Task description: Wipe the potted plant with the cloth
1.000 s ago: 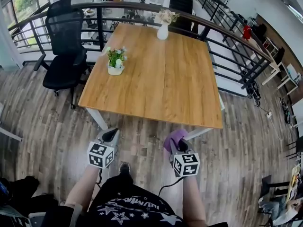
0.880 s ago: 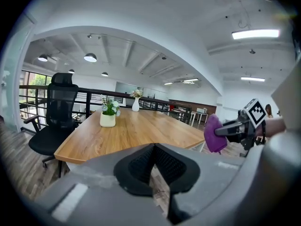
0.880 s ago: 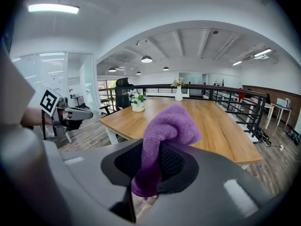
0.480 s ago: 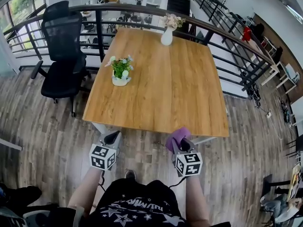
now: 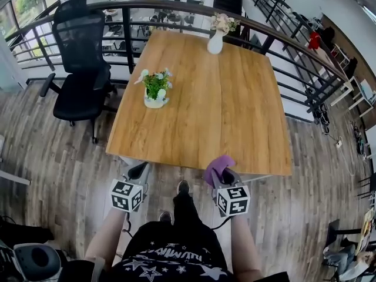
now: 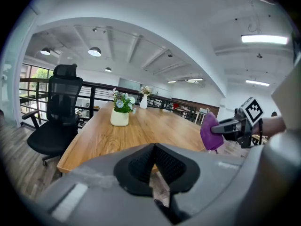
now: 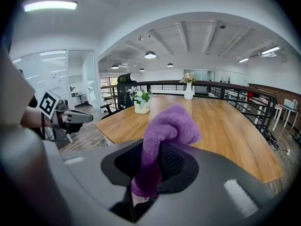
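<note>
A small potted plant (image 5: 156,90) in a white pot stands on the left part of the wooden table (image 5: 223,116); it also shows as the potted plant (image 6: 120,110) and the potted plant (image 7: 141,100) in the gripper views. My right gripper (image 5: 221,175) is shut on a purple cloth (image 5: 216,167) at the table's near edge, the cloth (image 7: 164,140) bunched between its jaws. My left gripper (image 5: 137,170) is shut and empty, just short of the table's near left corner. Both are well short of the plant.
A white vase with flowers (image 5: 216,37) stands at the table's far edge. A black office chair (image 5: 82,63) sits left of the table. A dark railing (image 5: 294,46) runs behind and to the right. The person's legs and shoe (image 5: 183,188) are between the grippers.
Both grippers and the person have moved forward toward the table; the table's near edge now lies right at the gripper tips. A foot has stepped forward between them.
</note>
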The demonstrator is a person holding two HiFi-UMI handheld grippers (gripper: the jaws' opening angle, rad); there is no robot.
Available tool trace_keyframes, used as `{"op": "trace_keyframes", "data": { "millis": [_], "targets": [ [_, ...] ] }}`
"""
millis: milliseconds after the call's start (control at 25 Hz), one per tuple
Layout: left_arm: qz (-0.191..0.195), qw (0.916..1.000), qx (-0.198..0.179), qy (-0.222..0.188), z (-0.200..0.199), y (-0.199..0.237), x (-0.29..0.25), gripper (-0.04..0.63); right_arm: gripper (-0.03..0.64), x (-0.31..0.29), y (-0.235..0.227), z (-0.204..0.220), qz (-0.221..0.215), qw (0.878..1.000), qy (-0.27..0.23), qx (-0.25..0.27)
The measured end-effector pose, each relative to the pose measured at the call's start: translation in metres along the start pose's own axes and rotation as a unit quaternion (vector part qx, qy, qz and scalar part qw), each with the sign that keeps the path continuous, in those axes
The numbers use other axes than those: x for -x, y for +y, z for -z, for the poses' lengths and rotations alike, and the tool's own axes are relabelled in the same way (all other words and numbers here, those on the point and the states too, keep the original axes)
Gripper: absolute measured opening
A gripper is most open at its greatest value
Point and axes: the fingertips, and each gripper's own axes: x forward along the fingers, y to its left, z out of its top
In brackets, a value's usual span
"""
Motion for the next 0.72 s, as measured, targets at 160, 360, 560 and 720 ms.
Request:
{"op": "trace_keyframes", "data": {
  "millis": [160,360,560,720],
  "targets": [
    [-0.017,0.9998,-0.005,0.000,-0.009,0.020,-0.013,0.002,0.087,-0.035,-0.002,-0.017,-0.023,1.000,-0.005,0.008],
    [-0.039,0.9992,-0.008,-0.003,-0.031,0.042,-0.033,0.002,0.087,-0.081,-0.021,-0.046,-0.041,0.999,-0.008,0.016],
    [-0.058,0.9983,-0.001,-0.006,-0.054,0.063,-0.062,0.002,0.087,-0.122,-0.036,-0.082,-0.062,0.998,-0.018,0.023],
    [-0.071,0.9975,0.001,-0.006,-0.070,0.076,-0.085,0.002,0.087,-0.151,-0.047,-0.100,-0.079,0.996,-0.013,0.033]
  ]
}}
